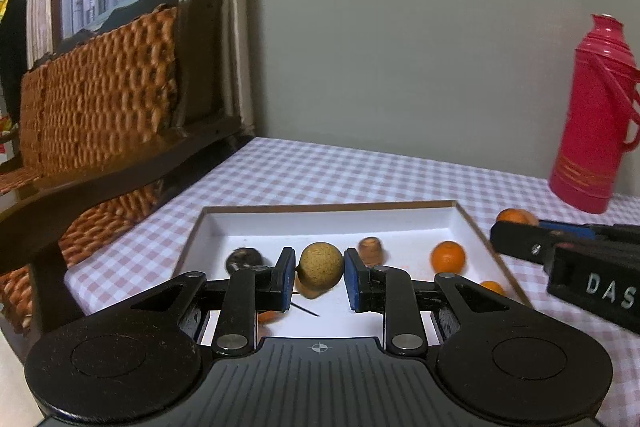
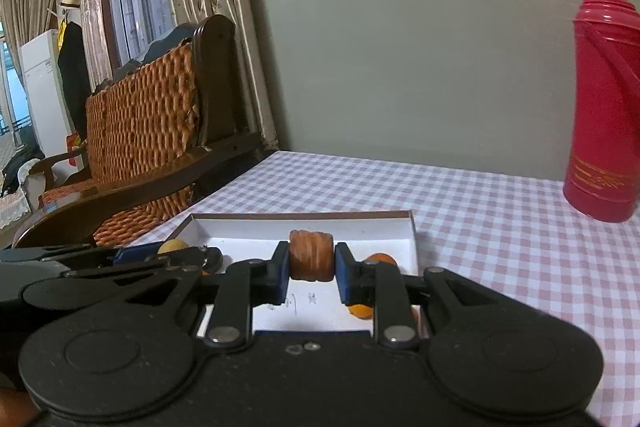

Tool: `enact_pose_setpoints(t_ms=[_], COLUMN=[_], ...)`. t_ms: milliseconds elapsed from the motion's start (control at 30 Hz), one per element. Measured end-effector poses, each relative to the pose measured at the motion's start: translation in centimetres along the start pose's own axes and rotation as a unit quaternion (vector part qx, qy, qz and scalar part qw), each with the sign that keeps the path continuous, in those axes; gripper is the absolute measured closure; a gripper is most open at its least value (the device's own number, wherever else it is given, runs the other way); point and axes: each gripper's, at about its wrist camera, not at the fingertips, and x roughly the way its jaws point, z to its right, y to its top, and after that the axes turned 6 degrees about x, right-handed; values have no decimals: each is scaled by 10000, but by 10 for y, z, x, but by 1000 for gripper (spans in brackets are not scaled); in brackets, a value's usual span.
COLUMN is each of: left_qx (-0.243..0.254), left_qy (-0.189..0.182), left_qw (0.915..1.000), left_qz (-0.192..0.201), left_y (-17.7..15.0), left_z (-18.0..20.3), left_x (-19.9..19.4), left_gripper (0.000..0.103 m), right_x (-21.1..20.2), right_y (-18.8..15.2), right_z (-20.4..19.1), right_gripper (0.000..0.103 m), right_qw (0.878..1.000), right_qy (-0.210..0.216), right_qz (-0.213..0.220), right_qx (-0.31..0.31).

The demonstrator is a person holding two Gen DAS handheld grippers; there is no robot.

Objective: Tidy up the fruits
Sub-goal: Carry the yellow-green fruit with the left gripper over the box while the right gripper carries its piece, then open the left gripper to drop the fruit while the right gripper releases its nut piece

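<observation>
Two fruits aloft over the white tray [image 1: 480,227] on the counter [image 2: 500,227]: left gripper [image 1: 320,269] fingers clenched on a tan round fruit [image 1: 321,265], right gripper [image 2: 312,265] fingers clenched on a ridged brown fruit [image 2: 311,255], axis crosswise between them

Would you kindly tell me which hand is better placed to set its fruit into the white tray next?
Probably left: its tongs hold the round tan fruit above the white tray. The right tongs hold theirs nearer the front edge.
</observation>
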Motion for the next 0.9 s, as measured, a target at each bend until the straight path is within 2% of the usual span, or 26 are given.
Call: enact_pose_setpoints(t_ms=[900], left_qx=[-165], left_qy=[381], left_qw=[9990], left_qz=[-170], left_y=[3], left_z=[-39], left_x=[49], left_gripper=[77], right_x=[53], right_y=[8], right_z=[-1], right_gripper=[88], right_qw=[9998], right_qy=[-169], right_qz=[-116], right_qx=[-83])
